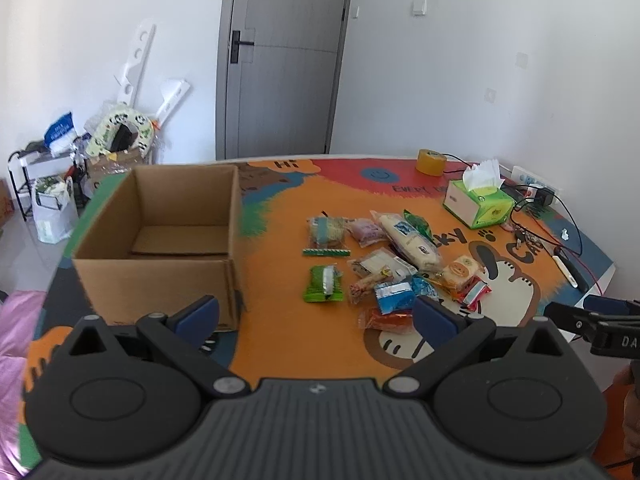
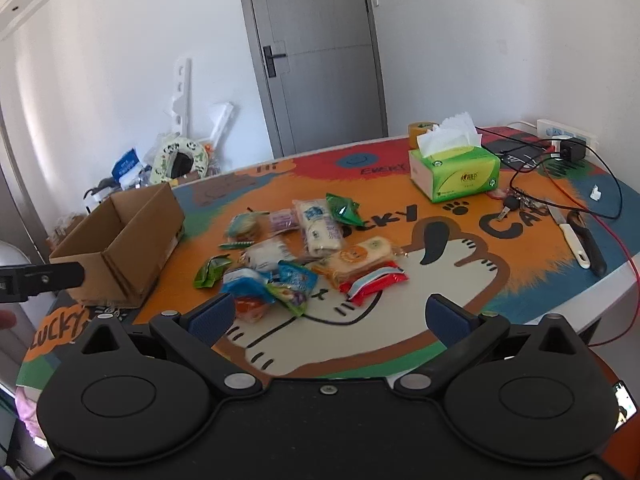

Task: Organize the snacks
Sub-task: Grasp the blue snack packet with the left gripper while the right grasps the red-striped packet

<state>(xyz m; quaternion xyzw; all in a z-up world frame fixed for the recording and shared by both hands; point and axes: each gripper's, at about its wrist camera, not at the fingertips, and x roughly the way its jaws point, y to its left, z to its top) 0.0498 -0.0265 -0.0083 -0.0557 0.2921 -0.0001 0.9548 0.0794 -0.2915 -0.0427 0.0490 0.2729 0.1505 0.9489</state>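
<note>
Both hand-held grippers, left and right, hover wide and empty above the worktop; snacks lie heaped beside the empty box, likely their destination.

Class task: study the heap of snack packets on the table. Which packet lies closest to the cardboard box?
The flat green packet, lying alone at the heap's left edge, nearest the cardboard box. Bare orange table mat separates it from the box; the other packets lie farther right.
</note>
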